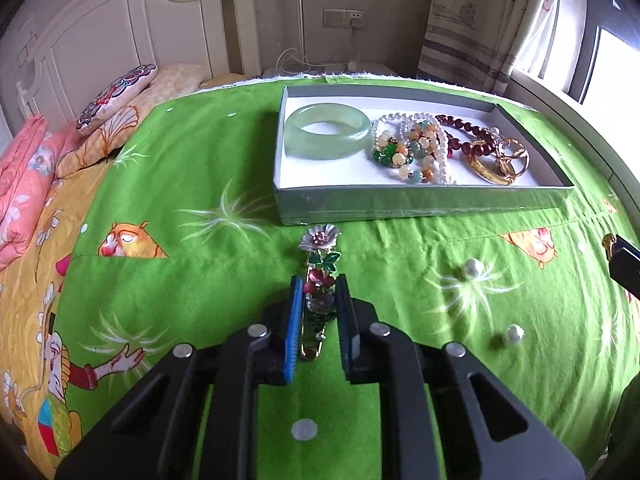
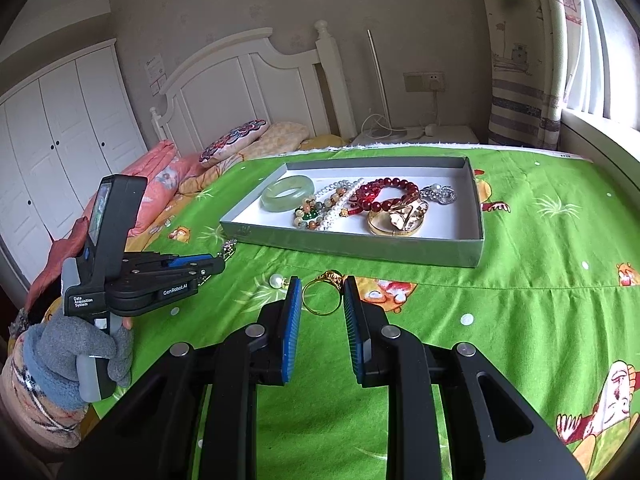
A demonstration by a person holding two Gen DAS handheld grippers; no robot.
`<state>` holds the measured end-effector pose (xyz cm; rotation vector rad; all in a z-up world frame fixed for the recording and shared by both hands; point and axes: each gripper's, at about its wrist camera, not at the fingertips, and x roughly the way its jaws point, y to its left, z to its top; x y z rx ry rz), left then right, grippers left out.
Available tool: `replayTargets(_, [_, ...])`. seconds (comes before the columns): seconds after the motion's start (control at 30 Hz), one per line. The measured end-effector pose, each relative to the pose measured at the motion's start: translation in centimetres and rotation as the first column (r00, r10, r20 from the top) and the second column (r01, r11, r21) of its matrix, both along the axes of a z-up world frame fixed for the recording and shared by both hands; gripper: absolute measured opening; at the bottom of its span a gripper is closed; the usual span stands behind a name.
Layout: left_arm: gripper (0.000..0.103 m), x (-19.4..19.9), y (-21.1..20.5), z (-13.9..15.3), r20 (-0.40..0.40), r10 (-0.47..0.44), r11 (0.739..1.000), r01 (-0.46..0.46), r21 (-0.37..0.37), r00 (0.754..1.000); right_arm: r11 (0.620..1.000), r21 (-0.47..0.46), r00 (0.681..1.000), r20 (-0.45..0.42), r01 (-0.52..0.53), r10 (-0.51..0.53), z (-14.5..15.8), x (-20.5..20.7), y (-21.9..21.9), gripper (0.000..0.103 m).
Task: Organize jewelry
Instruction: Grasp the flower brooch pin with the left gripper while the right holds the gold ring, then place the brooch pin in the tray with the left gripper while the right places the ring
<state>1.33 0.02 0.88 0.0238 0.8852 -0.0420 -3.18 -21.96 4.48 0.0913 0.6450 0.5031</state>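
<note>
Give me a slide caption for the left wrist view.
Left gripper shut on flower brooch before the jewelry tray.

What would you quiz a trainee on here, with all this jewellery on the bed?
1. True or false: the green bangle lies inside the grey box.
2. What do the right tongs grip? A) a pearl B) a gold ring C) a red bead bracelet
3. How many loose pearls lie on the green cover outside the box, in the left wrist view?

Key: 1 true; 2 B; 3 two.
</note>
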Motion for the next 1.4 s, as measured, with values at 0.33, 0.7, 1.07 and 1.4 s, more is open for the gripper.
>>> replayTargets(0.33, [0.016,-1.1,-1.0,0.8,0.034,-0.022,1.000,0.021,0.022,0.999,1.000,0.002,1.000,0.006,0.001,-0.001,0.1,0.0,-0.1,0.022])
replayTargets(0.7, [0.016,-1.2,-1.3,1.5,0.065,-0.028,0.999,0.026,0.038,0.997,1.000,-0.001,1.000,0.005,0.004,-0.004,0.0,0.0,0.1,0.022])
replayTargets(1.07, [0.016,1.5,-2.3,4.0,0.123,-0.042,0.999,0.039,0.032,0.992,0.999,-0.020,0.999,0.020,0.041,-0.041,1.0,3.4,-0.2,0.022])
replayTargets(1.4, [0.016,7.7,-5.6,4.6,0.107,-0.085,0.996,0.088,-0.025,0.991,0.986,-0.048,0.987,-0.015,0.162,-0.163,0.7,10.7,-1.9,0.022])
